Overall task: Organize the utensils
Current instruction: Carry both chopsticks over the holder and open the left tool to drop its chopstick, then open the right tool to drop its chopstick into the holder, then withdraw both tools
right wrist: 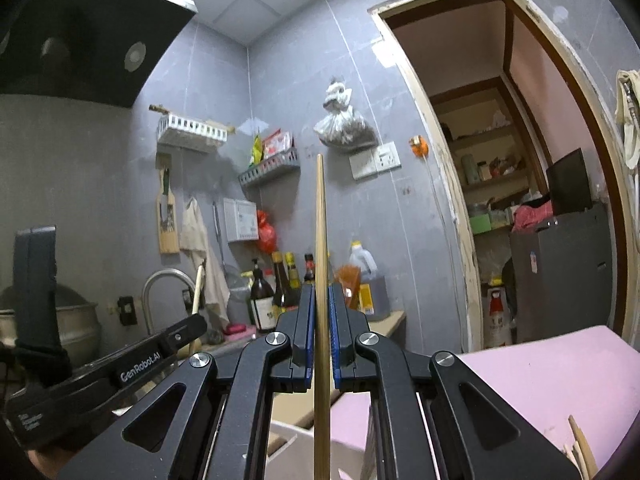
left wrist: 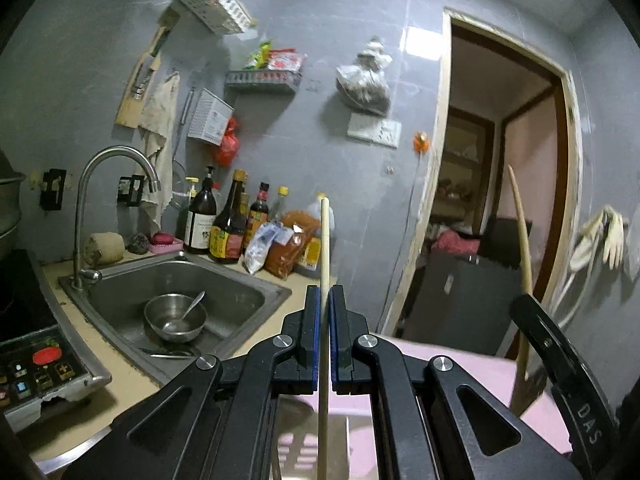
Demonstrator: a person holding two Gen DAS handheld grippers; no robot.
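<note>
Currently the left gripper [left wrist: 324,330] pinches one pale chopstick [left wrist: 325,248] upright; the right gripper [right wrist: 320,332] clamps a darker chopstick [right wrist: 320,240] likewise. Below lies a pink surface [right wrist: 560,368] with a white container [right wrist: 292,444]. Thin, smooth sticks could pivot or slip from the narrow pads, missing the container.

The left gripper [left wrist: 325,300] pointed roughly level, its jaws closed on a pale chopstick [left wrist: 325,240] standing upright between the pads. The right gripper [right wrist: 320,300] also pointed level, jaws clamped on a darker chopstick [right wrist: 320,220] held upright. Both grippers sat side by side, near each other.
</note>
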